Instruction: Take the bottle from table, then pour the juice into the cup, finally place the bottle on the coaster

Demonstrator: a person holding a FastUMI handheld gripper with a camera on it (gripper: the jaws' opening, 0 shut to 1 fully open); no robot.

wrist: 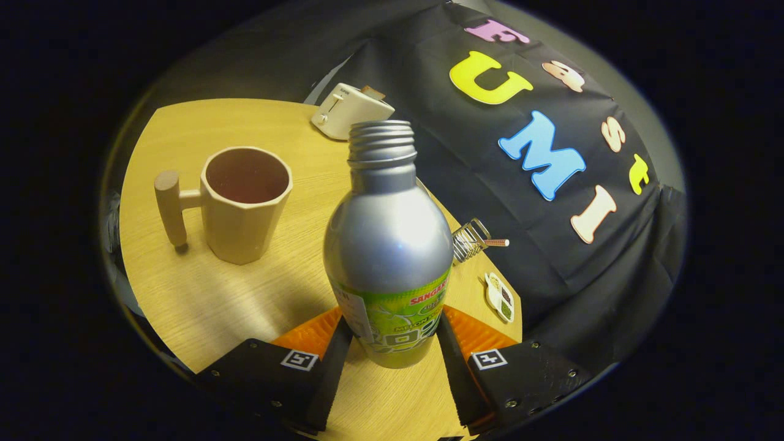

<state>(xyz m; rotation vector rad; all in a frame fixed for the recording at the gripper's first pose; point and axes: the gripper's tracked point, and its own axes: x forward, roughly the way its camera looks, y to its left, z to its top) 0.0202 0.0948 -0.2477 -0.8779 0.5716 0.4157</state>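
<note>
The gripper [392, 343] had both fingers clamped on the silver bottle [387, 245], uncapped at centre frame and apparently lifted clear of the table [202, 300]. The cup [245, 202] waited upper left; pouring and the coaster placement looked still to come.

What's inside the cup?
The cup looks dark inside; its bottom is shadowed, so juice can't be told. The tongs grip the bottle beside it.
</note>
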